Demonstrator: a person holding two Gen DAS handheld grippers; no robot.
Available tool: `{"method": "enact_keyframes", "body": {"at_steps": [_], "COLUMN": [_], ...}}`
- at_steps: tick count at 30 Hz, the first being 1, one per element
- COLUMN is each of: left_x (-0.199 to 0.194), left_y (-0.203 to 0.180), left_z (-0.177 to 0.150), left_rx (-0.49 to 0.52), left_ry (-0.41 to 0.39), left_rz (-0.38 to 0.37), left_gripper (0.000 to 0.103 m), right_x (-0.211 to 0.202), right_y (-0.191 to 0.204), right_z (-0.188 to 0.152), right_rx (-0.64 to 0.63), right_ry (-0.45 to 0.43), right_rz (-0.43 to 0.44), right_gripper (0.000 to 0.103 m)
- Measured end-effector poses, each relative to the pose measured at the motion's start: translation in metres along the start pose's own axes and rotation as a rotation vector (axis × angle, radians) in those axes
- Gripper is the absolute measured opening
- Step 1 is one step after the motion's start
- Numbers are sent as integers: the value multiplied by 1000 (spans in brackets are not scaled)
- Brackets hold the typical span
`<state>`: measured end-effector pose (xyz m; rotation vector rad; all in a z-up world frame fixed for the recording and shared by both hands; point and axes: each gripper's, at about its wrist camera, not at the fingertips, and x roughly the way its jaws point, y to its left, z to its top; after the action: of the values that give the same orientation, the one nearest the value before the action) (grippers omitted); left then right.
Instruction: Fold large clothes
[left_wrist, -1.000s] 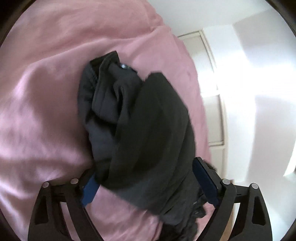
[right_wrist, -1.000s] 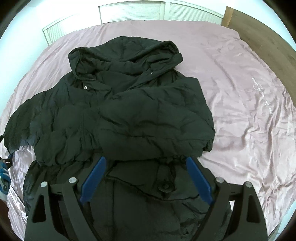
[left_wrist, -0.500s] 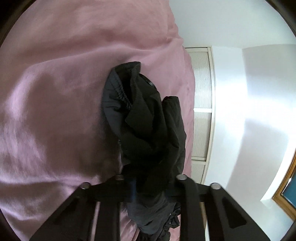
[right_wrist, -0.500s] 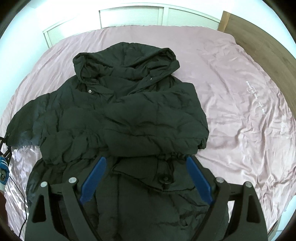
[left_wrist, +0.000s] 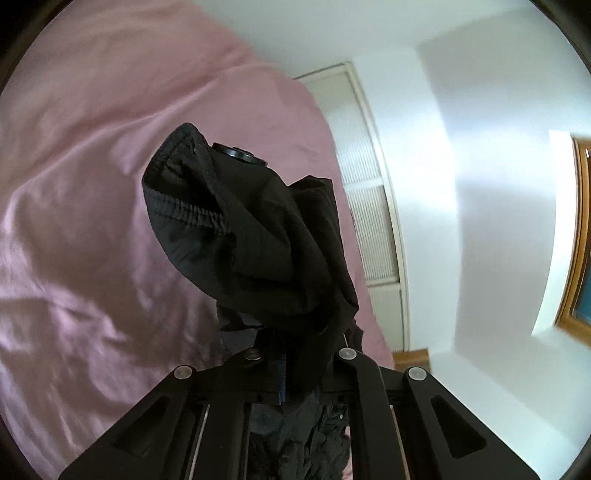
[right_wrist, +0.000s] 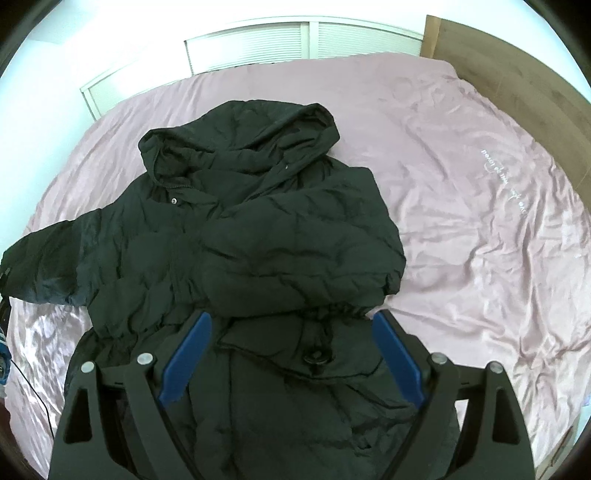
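Now left hand-held gripper (left_wrist: 299, 373) clamped, sleeve cuff (left_wrist: 236, 229) raised higher — jacket (right_wrist: 258, 240) flat

Pink sheet (right_wrist: 461, 229) covers the whole bed, wood headboard (right_wrist: 517, 66) up at 2 o'clock, white louvered doors (right_wrist: 295, 40) at 12.

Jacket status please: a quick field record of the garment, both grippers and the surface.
garment: black hooded puffer jacket, spread on the bed
right sleeve: folded across the chest
left sleeve: cuff lifted off the sheet
left gripper: shut on the cuff
right gripper: open, over the hem, holding nothing
surface: pink bedsheet, wrinkled
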<state>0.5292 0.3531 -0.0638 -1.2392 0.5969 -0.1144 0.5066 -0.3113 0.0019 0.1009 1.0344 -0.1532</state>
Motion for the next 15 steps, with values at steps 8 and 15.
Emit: {"method": "enact_keyframes", "body": {"at_steps": [8,15], "left_x": [5,27], "left_y": [-89,-142], "left_z": [-54,-129], "left_rx": [151,262], "left_ry": [61,158], "left_rz": [41,108], "left_gripper": [9,8], "right_x": [-15,-38], "right_y": [-48,-108], "right_z": [5,18], "right_rx": [2,57], "right_ry": [-12,-47], "right_rz": [55,59], "right_gripper": [90,90]}}
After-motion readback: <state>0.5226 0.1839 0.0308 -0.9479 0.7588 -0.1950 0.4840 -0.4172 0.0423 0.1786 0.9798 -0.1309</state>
